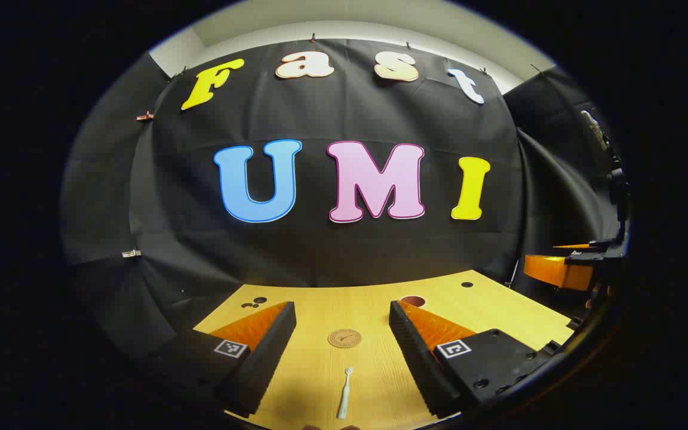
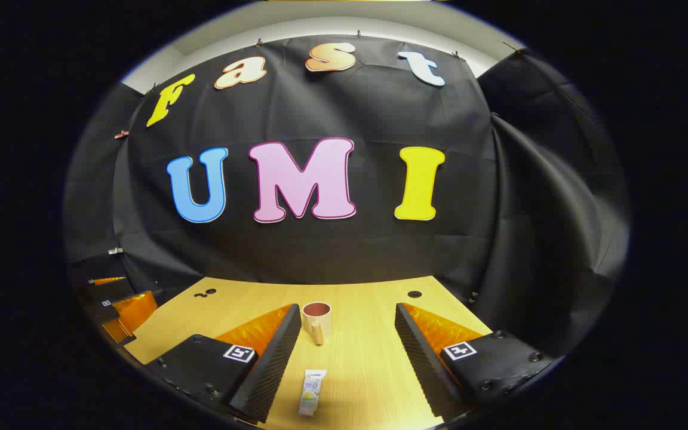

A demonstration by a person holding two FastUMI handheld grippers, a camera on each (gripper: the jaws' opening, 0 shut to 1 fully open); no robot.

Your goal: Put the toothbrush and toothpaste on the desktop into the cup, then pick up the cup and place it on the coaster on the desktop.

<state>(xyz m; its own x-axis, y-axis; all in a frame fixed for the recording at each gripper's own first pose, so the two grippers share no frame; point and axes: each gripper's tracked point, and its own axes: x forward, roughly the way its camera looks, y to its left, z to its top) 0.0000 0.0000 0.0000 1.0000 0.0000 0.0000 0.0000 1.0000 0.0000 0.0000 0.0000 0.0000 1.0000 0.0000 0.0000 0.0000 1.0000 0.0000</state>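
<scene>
A pale toothbrush [image 1: 344, 393] lies lengthwise on the wooden desktop [image 1: 332, 310], between the wide-apart fingers of my open left gripper [image 1: 341, 315]. Beyond it sits a round brown coaster [image 1: 344, 338]. The cup's [image 1: 414, 300] rim peeks out behind the left gripper's right finger. In the right gripper view, a small toothpaste tube [image 2: 312, 392] lies near the bottom, between the fingers of my open right gripper [image 2: 348, 319]. A light cup [image 2: 318, 319] with a reddish inside and a handle facing me stands upright farther on, close to the left finger. Both grippers hold nothing.
The black cloth wall closes off the desktop's far edge. Small dark holes [image 2: 414, 294] mark the far part of the desktop [image 2: 368, 358]. The other gripper shows at the right edge of the left gripper view [image 1: 565, 270] and at the left edge of the right gripper view [image 2: 126, 310].
</scene>
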